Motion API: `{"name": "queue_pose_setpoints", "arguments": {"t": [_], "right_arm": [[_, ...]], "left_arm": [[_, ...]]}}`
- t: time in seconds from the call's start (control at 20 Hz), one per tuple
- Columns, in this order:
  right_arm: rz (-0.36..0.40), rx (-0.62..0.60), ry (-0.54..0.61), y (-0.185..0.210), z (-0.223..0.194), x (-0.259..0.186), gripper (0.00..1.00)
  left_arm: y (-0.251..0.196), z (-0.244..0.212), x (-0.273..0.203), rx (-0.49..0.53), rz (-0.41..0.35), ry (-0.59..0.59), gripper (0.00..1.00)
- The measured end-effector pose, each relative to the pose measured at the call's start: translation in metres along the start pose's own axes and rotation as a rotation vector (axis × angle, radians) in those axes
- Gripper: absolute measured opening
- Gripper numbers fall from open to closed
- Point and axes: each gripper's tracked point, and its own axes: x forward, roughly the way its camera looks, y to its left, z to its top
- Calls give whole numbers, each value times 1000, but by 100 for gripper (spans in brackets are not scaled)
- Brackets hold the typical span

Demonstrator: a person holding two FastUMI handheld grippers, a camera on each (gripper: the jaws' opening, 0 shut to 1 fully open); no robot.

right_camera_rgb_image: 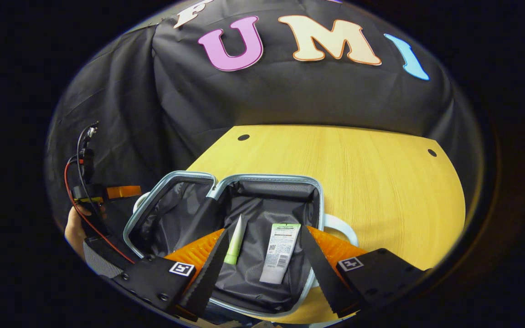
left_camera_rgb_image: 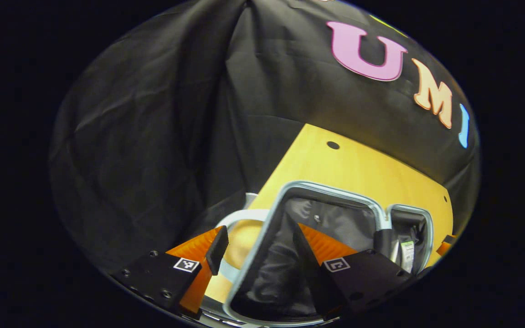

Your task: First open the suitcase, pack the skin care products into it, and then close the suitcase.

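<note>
The suitcase [right_camera_rgb_image: 226, 214] lies wide open on the wooden desk [right_camera_rgb_image: 358, 173], its two dark-lined halves side by side. In the right gripper view the right gripper [right_camera_rgb_image: 262, 255] hovers over the right half with its jaws released, and two skin care products lie between them on the lining: a slim green tube [right_camera_rgb_image: 235, 243] and a white tube [right_camera_rgb_image: 280, 253] just beside it. The white tube's label carries print and a barcode, too small to read. In the left gripper view the left gripper [left_camera_rgb_image: 260, 246] has its jaws released too, straddling the rim of the other half [left_camera_rgb_image: 290, 255], one finger outside it near a pale handle [left_camera_rgb_image: 239, 218]. That half's lining looks bare where it shows. A hand [right_camera_rgb_image: 78, 228] holds the left gripper at the edge of the right gripper view
</note>
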Motion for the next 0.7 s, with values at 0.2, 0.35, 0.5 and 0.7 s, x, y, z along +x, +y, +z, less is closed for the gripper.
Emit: {"name": "queue_pose_setpoints", "arguments": {"t": [0.2,0.35,0.5,0.7], "right_arm": [[-36,26,-15,-10,5,-4,98],[-55,42,-41,-17,11,-11,98],[-76,38,-53,-23,9,-16,98],[-93,31,-66,-33,11,-22,98]], "left_arm": [[30,-12,23,-8,34,57,84],[41,-29,49,-38,39,118,84],[54,-45,63,-61,42,172,82],[54,-57,70,-67,6,237,39]]}}
